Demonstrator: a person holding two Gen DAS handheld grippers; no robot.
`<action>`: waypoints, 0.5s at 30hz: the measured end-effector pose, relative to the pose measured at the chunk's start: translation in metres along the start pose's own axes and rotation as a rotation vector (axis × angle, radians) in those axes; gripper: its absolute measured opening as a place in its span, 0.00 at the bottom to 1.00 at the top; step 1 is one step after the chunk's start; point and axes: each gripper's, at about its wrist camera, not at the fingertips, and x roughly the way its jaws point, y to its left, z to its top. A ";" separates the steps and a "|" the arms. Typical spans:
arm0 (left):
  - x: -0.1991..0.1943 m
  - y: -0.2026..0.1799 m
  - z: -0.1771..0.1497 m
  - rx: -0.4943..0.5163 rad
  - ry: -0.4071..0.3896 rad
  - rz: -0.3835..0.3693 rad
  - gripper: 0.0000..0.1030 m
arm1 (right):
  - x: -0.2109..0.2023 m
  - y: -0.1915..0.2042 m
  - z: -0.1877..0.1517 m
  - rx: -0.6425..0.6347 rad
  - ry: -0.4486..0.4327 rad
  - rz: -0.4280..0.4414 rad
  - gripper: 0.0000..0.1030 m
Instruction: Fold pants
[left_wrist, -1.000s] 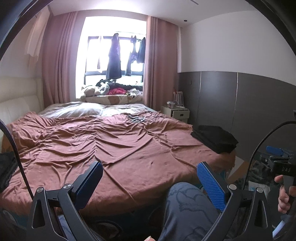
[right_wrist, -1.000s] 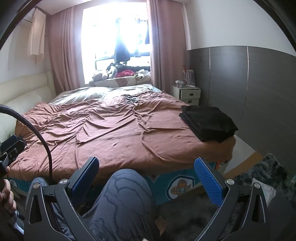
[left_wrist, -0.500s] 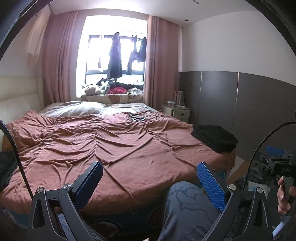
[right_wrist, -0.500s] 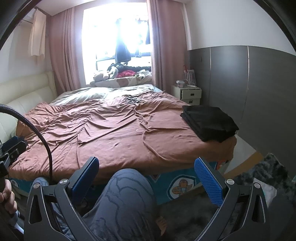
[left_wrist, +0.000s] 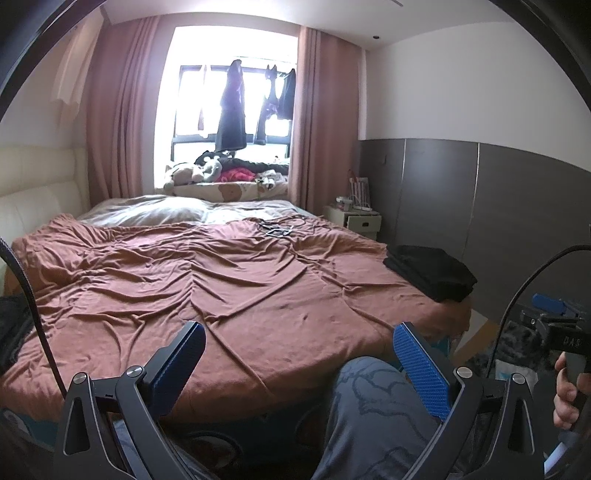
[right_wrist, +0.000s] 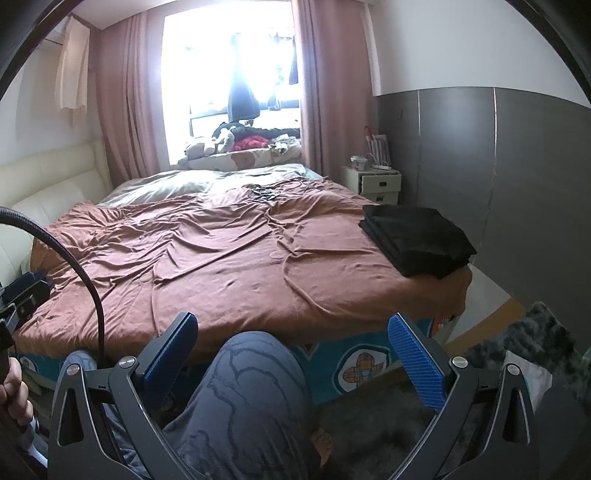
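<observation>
Matt black folded cloth (right_wrist: 417, 238) lies on the bed's creased, soft brown cloth sheet (right_wrist: 221, 258).

Home bedroom: rumpled bed (left_wrist: 229, 280), curtains (left_wrist: 114, 110), nightstand (right_wrist: 380, 182).

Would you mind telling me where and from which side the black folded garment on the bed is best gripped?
Probably grip the black garment at its near corner, which overhangs the bed's right edge. Come from the foot of the bed with the right gripper, jaws open as now, one sliding under the stacked layers; the overhang leaves room below.
</observation>
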 end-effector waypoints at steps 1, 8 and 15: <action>0.000 0.000 0.000 -0.001 0.000 0.000 1.00 | 0.000 0.000 0.000 0.000 0.000 0.001 1.00; 0.001 0.001 -0.002 -0.010 0.010 -0.004 1.00 | 0.000 0.001 0.000 -0.009 0.000 -0.008 1.00; 0.001 0.001 -0.003 -0.013 0.008 -0.012 1.00 | -0.001 -0.004 -0.001 -0.006 -0.003 -0.003 1.00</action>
